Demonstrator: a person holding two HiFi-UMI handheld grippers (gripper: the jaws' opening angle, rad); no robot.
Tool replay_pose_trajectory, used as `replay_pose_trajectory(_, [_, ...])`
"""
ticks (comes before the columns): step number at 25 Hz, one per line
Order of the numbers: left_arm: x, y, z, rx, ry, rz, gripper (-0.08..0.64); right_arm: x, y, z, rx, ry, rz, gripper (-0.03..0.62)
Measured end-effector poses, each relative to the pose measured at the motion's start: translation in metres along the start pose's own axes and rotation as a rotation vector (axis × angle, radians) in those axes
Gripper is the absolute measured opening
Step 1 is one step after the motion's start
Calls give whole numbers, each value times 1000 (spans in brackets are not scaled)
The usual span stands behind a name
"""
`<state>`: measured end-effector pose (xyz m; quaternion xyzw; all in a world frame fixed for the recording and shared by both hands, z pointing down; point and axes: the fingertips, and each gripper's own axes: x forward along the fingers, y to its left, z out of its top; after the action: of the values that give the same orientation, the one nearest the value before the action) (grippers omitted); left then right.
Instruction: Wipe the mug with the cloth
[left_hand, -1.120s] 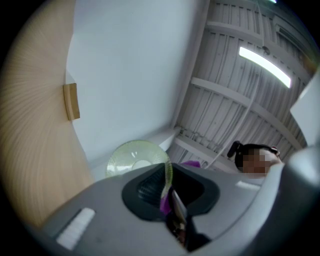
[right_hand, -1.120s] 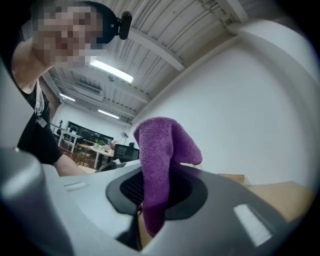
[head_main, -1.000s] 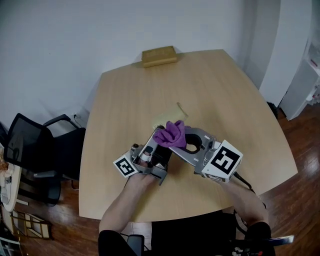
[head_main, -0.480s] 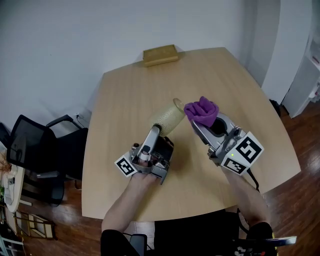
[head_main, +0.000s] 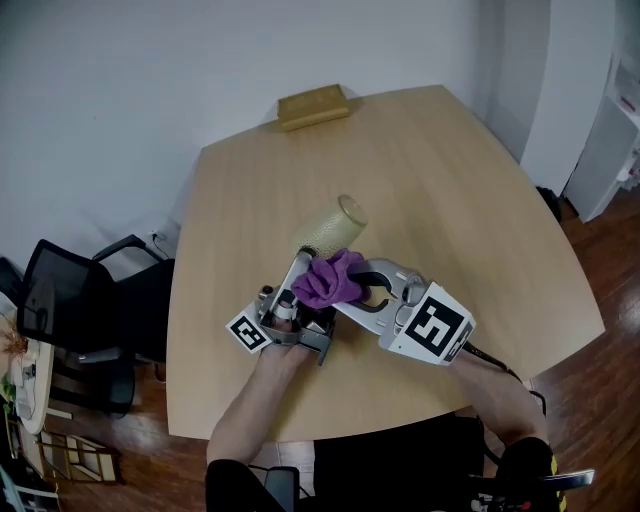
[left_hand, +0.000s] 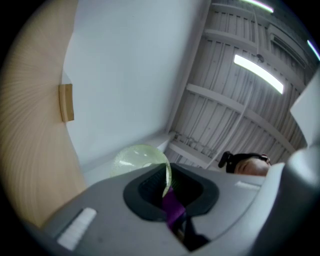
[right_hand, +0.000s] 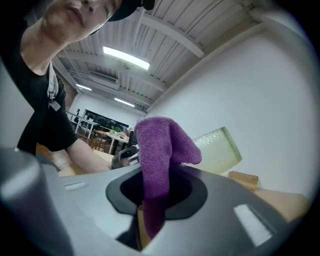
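while left gripper tightens on mug | right gripper, clamping cloth, returned to mug base

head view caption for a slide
Left tool, jaws just closing on a tilted green mug; right tool holding a purple cloth at its lower end, above a wooden table.

One desk is carrying everything. Two grippers are showing above it, the left gripper and the right gripper, each wearing one marker cube, making two cubes in all. One pale green mug is showing, along with one purple cloth. One wooden block is sitting at the far edge, and one black chair is standing beside the desk
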<state>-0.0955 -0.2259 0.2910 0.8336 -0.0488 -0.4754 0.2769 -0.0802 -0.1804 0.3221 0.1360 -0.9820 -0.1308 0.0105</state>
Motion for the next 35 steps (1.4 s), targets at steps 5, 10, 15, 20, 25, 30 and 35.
replay_pose_trajectory(5, [-3, -2, 10, -19, -58, -14, 44, -53, -57, 29, 50, -178, -223, 60])
replay_pose_trajectory(10, [0, -5, 3, -27, -28, -26, 44, -70, -81, 34, 26, -210, -344, 60])
replay_pose_trajectory(15, [3, -10, 3, -41, -25, -55, 52, -23, -31, 11, -9, -56, -126, 60])
replay_pose_trajectory(20, [5, -16, 4, -31, -18, -89, 43, -7, -2, 5, -91, -28, 10, 60])
replay_pose_trajectory(25, [4, -24, 13, -38, -74, -127, 43, -65, -70, 28, 57, -206, -243, 60])
replay_pose_trajectory(30, [7, -23, 7, -56, -55, -130, 44, -74, -88, 28, 35, -213, -334, 61])
replay_pose_trajectory(35, [6, -25, 4, -59, -27, -145, 49, -31, -44, 8, -34, -55, -182, 60])
